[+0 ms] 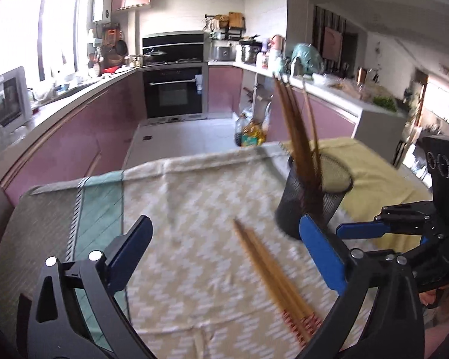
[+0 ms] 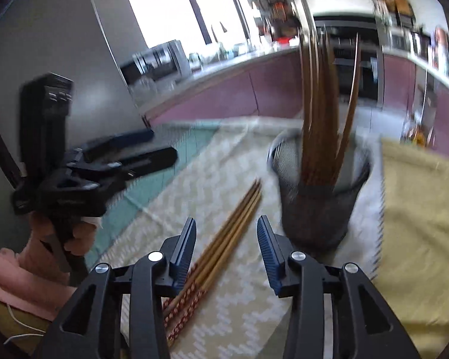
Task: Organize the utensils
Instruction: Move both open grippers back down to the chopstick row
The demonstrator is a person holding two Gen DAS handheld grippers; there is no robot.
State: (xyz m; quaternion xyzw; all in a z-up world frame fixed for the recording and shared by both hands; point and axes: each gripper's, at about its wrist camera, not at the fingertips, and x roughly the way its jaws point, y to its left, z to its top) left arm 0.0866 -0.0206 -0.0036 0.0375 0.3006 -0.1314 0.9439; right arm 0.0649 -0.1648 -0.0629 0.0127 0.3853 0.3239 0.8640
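Black mesh cup (image 1: 311,197), round, upright on the cloth-covered surface (image 1: 194,197), holding slim wooden chopsticks (image 1: 296,125). Loose chopsticks (image 2: 224,239), red-patterned ends, lying flat beside it. Left tool (image 1: 224,257): wide open, empty. Right tool (image 2: 224,251): partly open, empty, above them.

Brown chopsticks (image 2: 230,233) with red-patterned ends lie on a beige zigzag cloth (image 1: 194,203).

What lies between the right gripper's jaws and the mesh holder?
Only bare patterned cloth; the right gripper faces the mesh holder, shown in the right wrist view.
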